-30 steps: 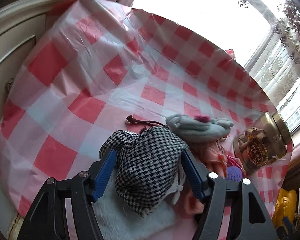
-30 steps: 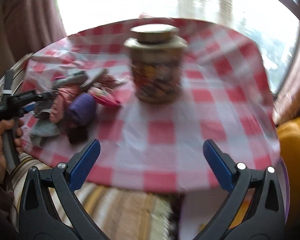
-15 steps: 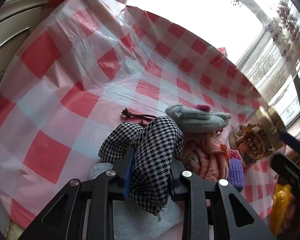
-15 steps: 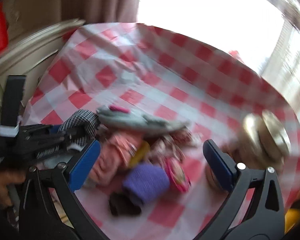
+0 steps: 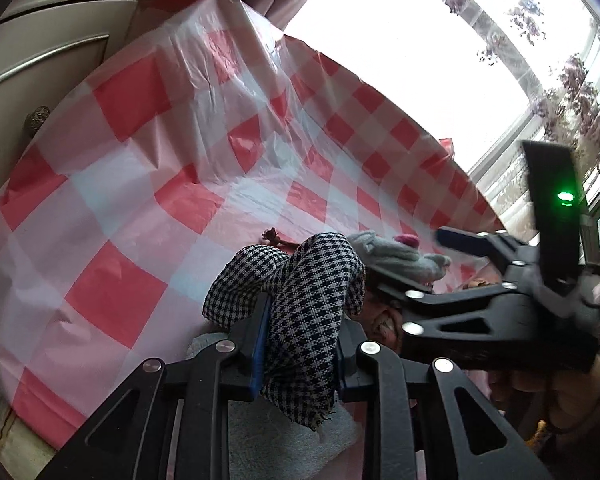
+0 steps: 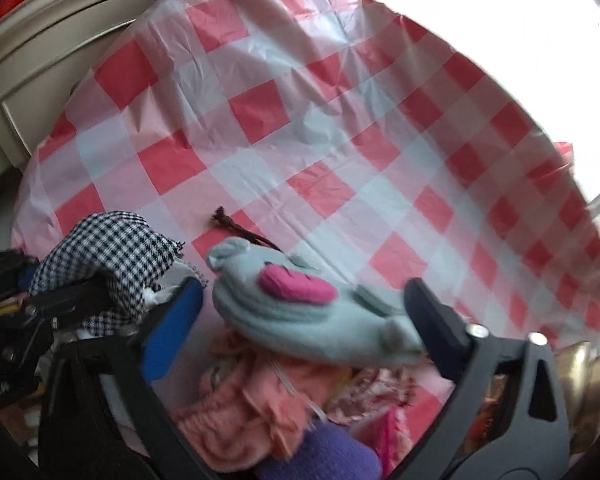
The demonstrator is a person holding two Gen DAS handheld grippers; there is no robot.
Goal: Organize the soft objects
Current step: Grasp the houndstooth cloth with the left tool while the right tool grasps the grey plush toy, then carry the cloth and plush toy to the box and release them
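My left gripper (image 5: 300, 344) is shut on a black-and-white houndstooth cloth (image 5: 304, 304), held just above a white fluffy towel (image 5: 284, 436). The cloth also shows at the left of the right wrist view (image 6: 112, 256). My right gripper (image 6: 304, 300) is open, its jaws on either side of a grey felt piece with a pink patch (image 6: 292, 308) that lies on top of a pile of pink cloth (image 6: 252, 412) and a purple knit item (image 6: 324, 456). The right gripper (image 5: 452, 248) shows at the right in the left wrist view.
The table has a red-and-white checked plastic cover (image 6: 300, 128). A cream cabinet (image 5: 40, 48) stands behind it at the left. A dark braided cord (image 6: 240, 228) lies on the cover. A gold tin (image 6: 592, 384) sits at the far right. A bright window is behind.
My left gripper has closed on the houndstooth cloth and lifted it slightly. My right gripper has swung left from the tin to the pile, open around the grey felt piece.
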